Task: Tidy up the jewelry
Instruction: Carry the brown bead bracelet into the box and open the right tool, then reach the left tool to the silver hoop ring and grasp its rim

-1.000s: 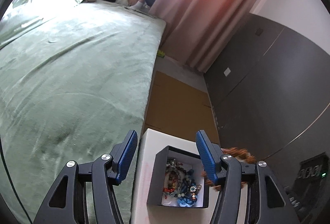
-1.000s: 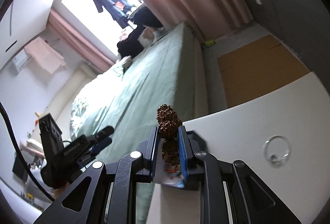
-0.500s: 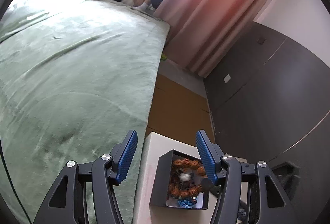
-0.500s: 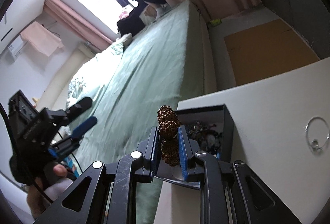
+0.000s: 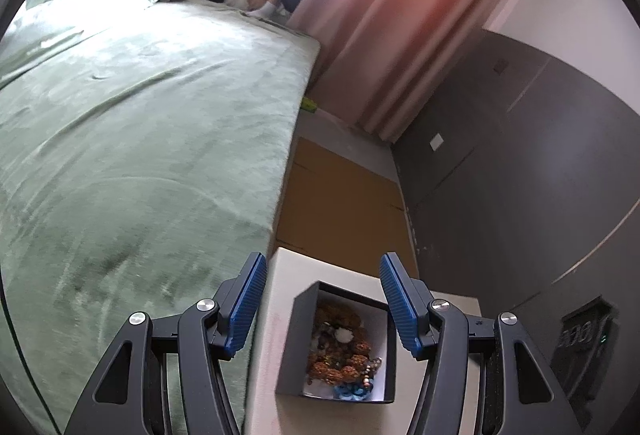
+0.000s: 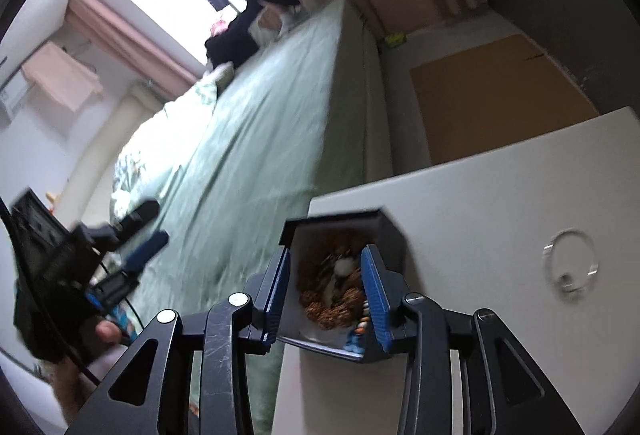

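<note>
The right hand-held gripper point(image 6: 325, 291) is seen low over a small dark square box with a white inside point(image 6: 386, 231), and its two blue-padded jaws are opening. Nothing is pressed by the pads; the brown knobbly bead bracelet point(image 6: 332, 305) is seen lying in the box below them, on top of a mix of other small beads. A little bit of blue jewelry point(image 6: 354, 345) is seen at the near edge of the box. The left hand-held gripper point(image 5: 320, 301) is held open, and nothing is gripped by it. In the left wrist view the same box point(image 5: 296, 347) is seen between the wide blue pads but lower down, untouched. The box is set on a white bench point(image 6: 500, 219), near its corner by the bed. A thin silver ring with a small clasp point(image 6: 570, 263) is seen lying on the bench, well apart from the box. Past the bench, a flat brown cardboard sheet point(image 5: 340, 207) is laid on the floor. A big bed with a green cover point(image 5: 140, 139) is seen beside it. Farther off, pink curtains point(image 5: 400, 35) are hung by a bright window, and a dark grey wall point(image 5: 520, 163) is seen on the right.
</note>
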